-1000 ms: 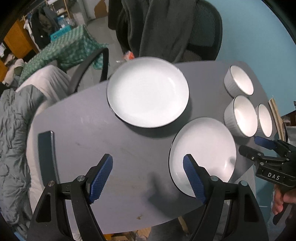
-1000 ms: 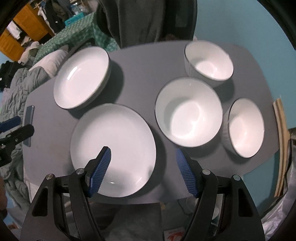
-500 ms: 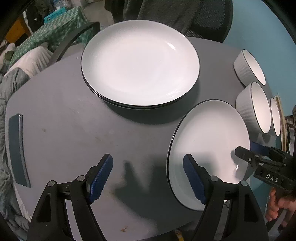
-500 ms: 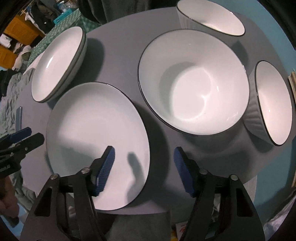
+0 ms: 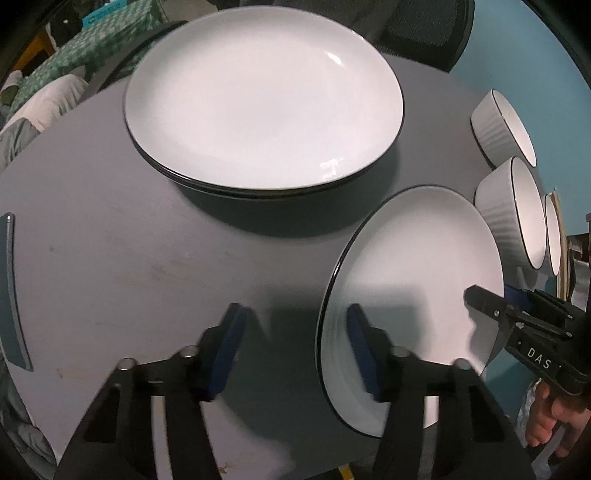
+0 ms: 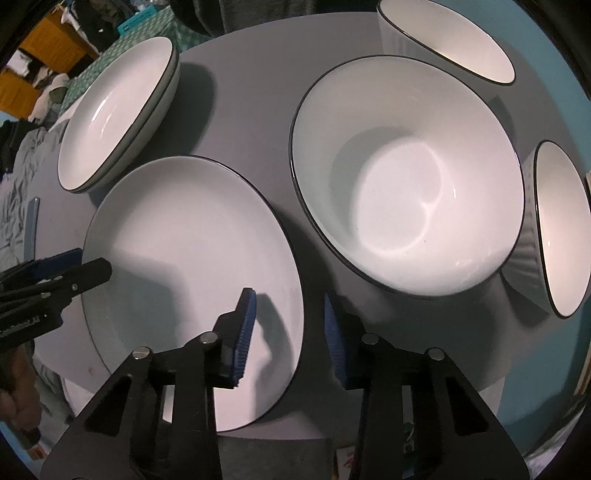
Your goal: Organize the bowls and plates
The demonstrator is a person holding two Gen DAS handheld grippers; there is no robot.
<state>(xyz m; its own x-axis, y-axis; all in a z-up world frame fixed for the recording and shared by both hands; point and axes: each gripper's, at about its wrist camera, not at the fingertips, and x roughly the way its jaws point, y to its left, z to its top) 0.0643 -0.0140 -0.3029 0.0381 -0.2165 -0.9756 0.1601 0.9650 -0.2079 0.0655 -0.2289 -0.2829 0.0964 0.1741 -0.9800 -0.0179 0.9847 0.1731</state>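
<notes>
A single white plate with a dark rim (image 5: 413, 280) lies on the grey table (image 5: 147, 258), near its front edge. My left gripper (image 5: 295, 332) straddles the plate's left rim, one blue pad over the plate and one over the table. Its jaws are closing and the pads are clear of the rim. My right gripper (image 6: 290, 325) straddles the same plate's (image 6: 177, 251) right rim and is closing too, pads apart from it. A stack of plates (image 5: 258, 103) sits behind. Three ribbed white bowls (image 6: 406, 177) (image 6: 450, 40) (image 6: 561, 229) stand to the right.
A flat dark slab (image 5: 9, 295) lies at the table's left edge. Behind the table stands an office chair (image 5: 424, 29) with dark clothing on it, and a green checked cloth (image 5: 92, 40) at the far left. A person's hand (image 5: 543, 417) holds the right gripper's handle.
Both grippers have come down close to the table and their jaws have narrowed. Each now brackets an opposite edge of the near plate.
</notes>
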